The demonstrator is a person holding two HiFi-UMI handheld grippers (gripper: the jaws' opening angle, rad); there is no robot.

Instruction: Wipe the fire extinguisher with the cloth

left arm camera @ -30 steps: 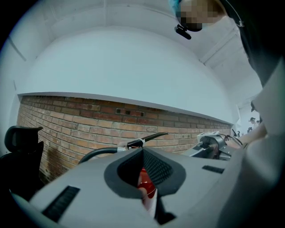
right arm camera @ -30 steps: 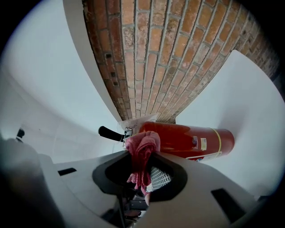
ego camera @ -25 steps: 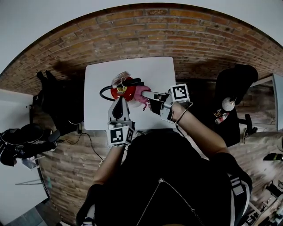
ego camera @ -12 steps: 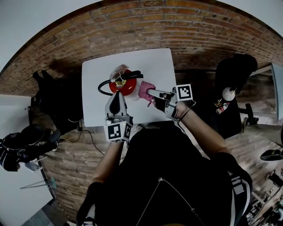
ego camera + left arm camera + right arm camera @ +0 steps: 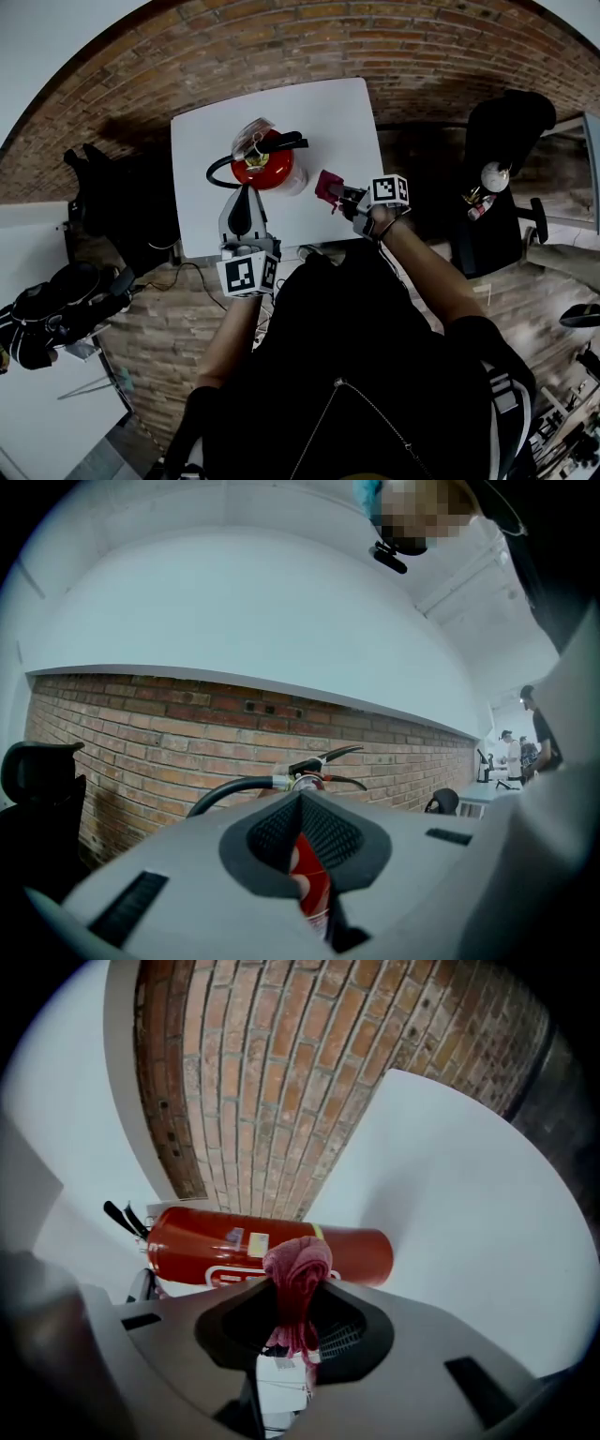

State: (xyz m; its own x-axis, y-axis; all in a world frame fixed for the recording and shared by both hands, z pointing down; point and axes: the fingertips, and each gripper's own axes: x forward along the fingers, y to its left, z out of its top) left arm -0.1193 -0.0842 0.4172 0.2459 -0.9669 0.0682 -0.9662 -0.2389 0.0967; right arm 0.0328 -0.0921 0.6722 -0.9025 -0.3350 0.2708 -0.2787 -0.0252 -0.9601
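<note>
A red fire extinguisher [image 5: 265,165] with a black hose and handle stands upright on the white table [image 5: 323,117]. My left gripper [image 5: 246,194] points at its near side from just in front, shut with nothing held. In the left gripper view the red body [image 5: 311,878] shows through the slit under my left gripper [image 5: 300,801]. My right gripper [image 5: 339,194] hangs to the right of the extinguisher, shut on a bunched pink cloth [image 5: 327,184]. In the right gripper view the cloth [image 5: 298,1267] sticks out of my right gripper [image 5: 295,1288], a short way off the extinguisher [image 5: 225,1241].
The table stands on a brick floor beside a white wall. A black chair [image 5: 506,122] is at the right, a dark bag or seat [image 5: 112,187] at the left, and black gear [image 5: 56,305] lies lower left. Cables [image 5: 183,281] run under the table's near edge.
The right gripper has drawn the cloth off the extinguisher's side, back toward the table's near right. The left gripper has stayed in front of the extinguisher.
</note>
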